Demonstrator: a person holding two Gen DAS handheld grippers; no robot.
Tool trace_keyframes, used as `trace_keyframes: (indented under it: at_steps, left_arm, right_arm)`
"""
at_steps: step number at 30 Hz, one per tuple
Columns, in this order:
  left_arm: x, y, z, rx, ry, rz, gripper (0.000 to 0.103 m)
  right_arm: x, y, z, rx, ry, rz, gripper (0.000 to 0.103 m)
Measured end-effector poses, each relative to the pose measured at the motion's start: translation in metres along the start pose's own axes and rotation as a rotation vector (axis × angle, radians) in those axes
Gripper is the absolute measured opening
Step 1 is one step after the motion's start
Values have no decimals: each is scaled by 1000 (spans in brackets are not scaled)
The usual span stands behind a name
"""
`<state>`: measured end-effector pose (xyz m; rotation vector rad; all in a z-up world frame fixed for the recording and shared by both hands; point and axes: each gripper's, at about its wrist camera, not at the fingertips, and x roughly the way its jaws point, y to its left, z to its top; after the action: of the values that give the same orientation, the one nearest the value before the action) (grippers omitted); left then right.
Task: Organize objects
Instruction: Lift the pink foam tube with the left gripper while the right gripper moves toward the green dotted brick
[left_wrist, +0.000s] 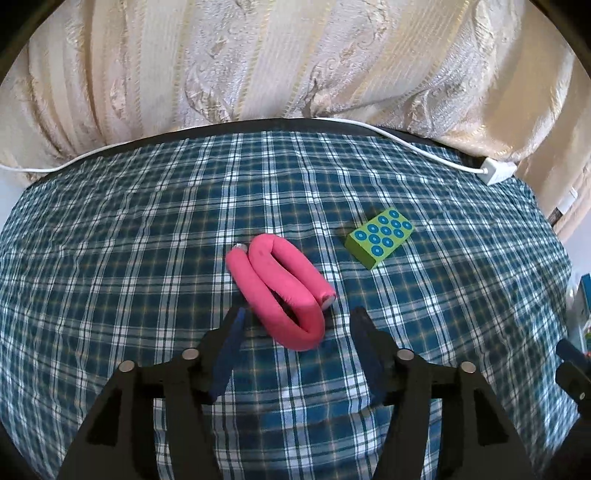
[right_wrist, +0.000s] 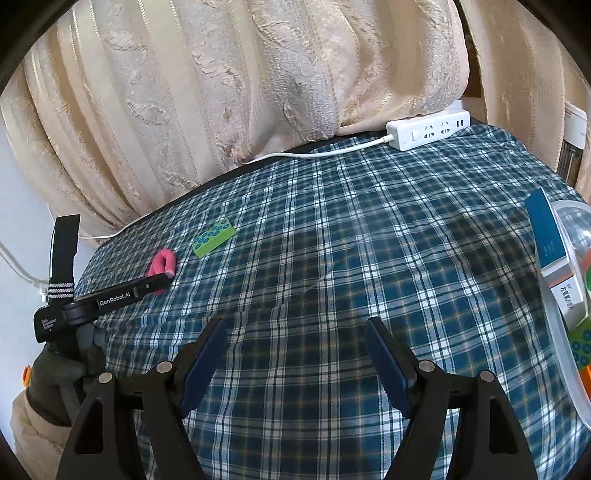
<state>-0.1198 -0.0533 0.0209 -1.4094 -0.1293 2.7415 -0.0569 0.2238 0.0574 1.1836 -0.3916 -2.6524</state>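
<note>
Two parted fingers of your left hand-held gripper (left_wrist: 295, 317), holding nothing, flank the pink foam roller (left_wrist: 280, 291), lying lengthwise ahead.

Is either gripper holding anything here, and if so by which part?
Nothing is held. The left gripper is open with the pink roller lying between its fingers, untouched. The right gripper is open over bare cloth.

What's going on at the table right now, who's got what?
Nothing is held. The left gripper stands open just short of the folded pink foam roller, which lies on the plaid tablecloth; its near end sits between the fingertips without the pads pressing it. A green dotted block lies beyond it. The right gripper hangs open and empty over bare cloth. A clear container at the right edge already holds some items.
</note>
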Motion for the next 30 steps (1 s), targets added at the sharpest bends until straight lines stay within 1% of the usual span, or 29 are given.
trace_keyframes:
  at_steps: [9, 12, 16, 18, 23, 30]
  left_arm:
    - [14, -1, 13, -52, 4, 43, 62]
    - [20, -4, 13, -33, 6, 80, 59]
    - [17, -5, 11, -17, -7, 88, 56]
    - [13, -4, 10, -17, -16, 89, 56]
    - [-5, -3, 4, 1, -45, 99, 56]
    - [-32, 3, -14, -1, -76, 101, 56]
  right_arm:
    - [2, -4, 0, 7, 2, 2, 80]
    - [3, -4, 0, 8, 2, -4, 80]
    - [5, -2, 4, 2, 1, -11, 80]
    - [6, 1, 7, -11, 2, -8, 80]
    - [20, 14, 16, -24, 38, 40, 80]
    - [49, 42, 34, -64, 74, 76, 80]
